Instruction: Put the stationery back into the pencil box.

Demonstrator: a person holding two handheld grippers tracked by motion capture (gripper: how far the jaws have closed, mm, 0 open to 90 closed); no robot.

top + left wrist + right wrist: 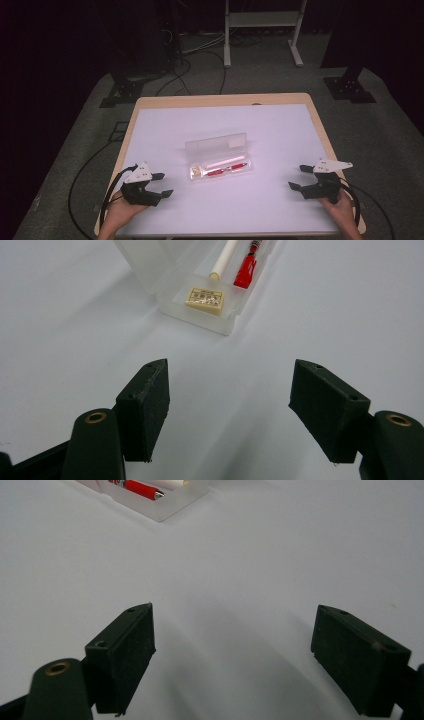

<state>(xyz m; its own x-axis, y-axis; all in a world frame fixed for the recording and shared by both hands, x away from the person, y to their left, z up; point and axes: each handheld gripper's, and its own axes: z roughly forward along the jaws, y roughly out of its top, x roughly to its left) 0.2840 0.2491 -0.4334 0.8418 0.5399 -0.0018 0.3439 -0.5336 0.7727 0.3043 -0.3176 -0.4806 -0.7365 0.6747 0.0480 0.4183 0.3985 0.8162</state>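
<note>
A clear plastic pencil case [220, 159] lies open at the middle of the white table, lid folded back. Inside it lie a red pen [226, 169], a white stick [222, 163] and a cream eraser [197, 171]. My left gripper [161, 184] rests near the front left, open, jaws pointing toward the case with nothing between them. In the left gripper view the eraser [204, 300], the white stick [224, 261] and the red pen [247, 271] sit in the case [200, 320] ahead. My right gripper [299, 177] is open at the front right; the case corner [165, 507] and pen [136, 488] lie ahead of it.
The white table top [280, 135] has a wooden rim. Cables [85, 175] trail from the grippers over the table's edges. Beyond the table are a white frame's legs [227, 45] and black stand bases [350, 87] on grey floor.
</note>
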